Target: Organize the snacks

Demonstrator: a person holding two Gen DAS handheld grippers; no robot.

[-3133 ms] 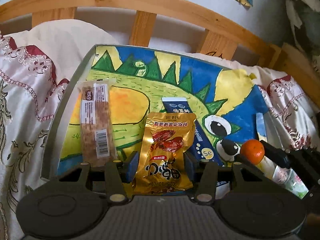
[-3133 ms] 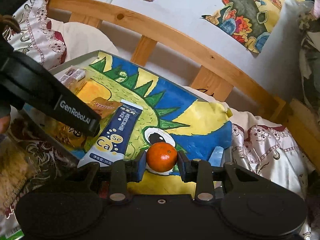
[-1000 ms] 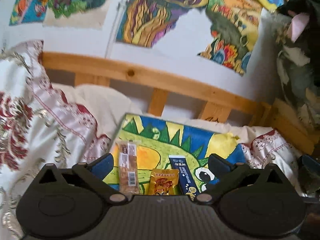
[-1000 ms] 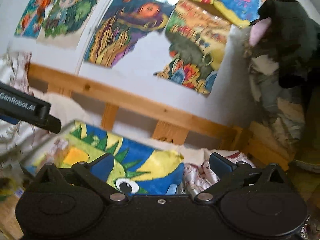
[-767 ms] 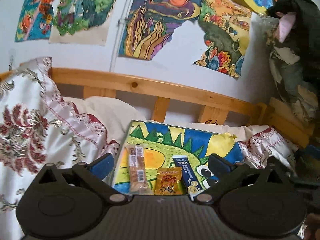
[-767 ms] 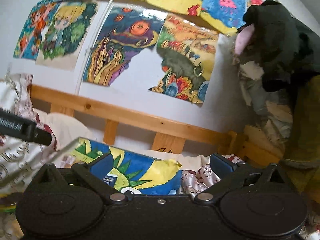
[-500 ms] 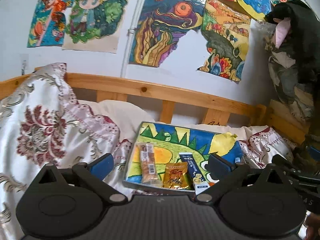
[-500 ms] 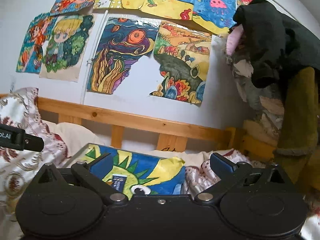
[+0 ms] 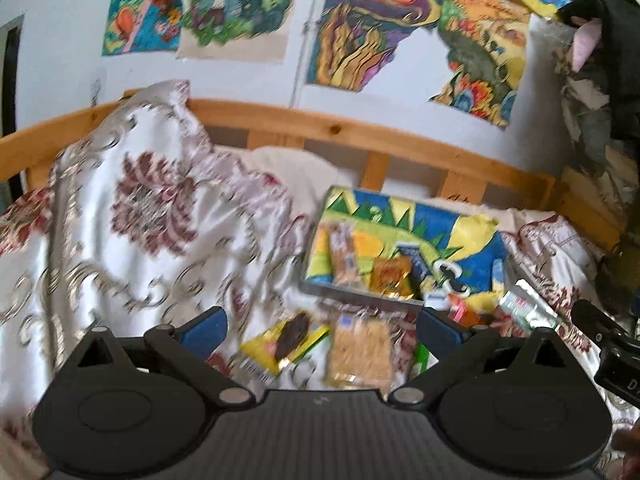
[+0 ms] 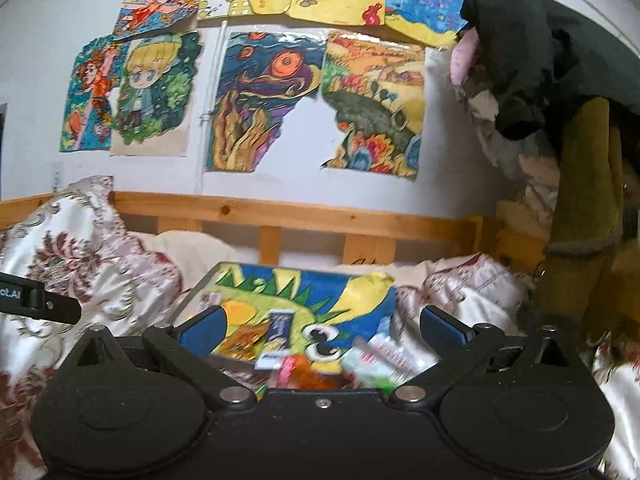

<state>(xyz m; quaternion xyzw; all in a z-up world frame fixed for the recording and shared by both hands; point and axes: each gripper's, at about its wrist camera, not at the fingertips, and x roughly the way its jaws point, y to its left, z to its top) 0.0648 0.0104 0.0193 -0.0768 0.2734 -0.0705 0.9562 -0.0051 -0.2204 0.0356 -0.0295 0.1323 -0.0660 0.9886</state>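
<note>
A tray point(image 9: 472, 256) painted with a green dinosaur lies on the bed. It holds a long bar in clear wrap point(image 9: 342, 256), a golden pack point(image 9: 392, 274) and a dark blue tube point(image 9: 416, 260). Nearer to me, loose on the bedding, are a yellow pack point(image 9: 286, 338), a cracker pack point(image 9: 360, 350) and a green-and-white pack point(image 9: 524, 304). My left gripper point(image 9: 322, 326) hangs open and empty above these. My right gripper point(image 10: 322, 328) is open and empty too, held back from the tray point(image 10: 352, 292). The golden pack point(image 10: 244, 342), blue tube point(image 10: 278, 330) and a blurred orange item point(image 10: 306, 376) show between its fingers.
A white-and-maroon patterned pillow point(image 9: 140, 220) stands left of the tray. A wooden headboard rail point(image 9: 360, 136) runs behind, below a wall of drawings. Dark clothes point(image 10: 560, 60) hang at the right. The other gripper's body shows at the right edge point(image 9: 612, 344).
Both grippers, once shut on the golden pack and an orange at the tray, have opened and drawn back and up. The loose snacks in front of the tray have come into view.
</note>
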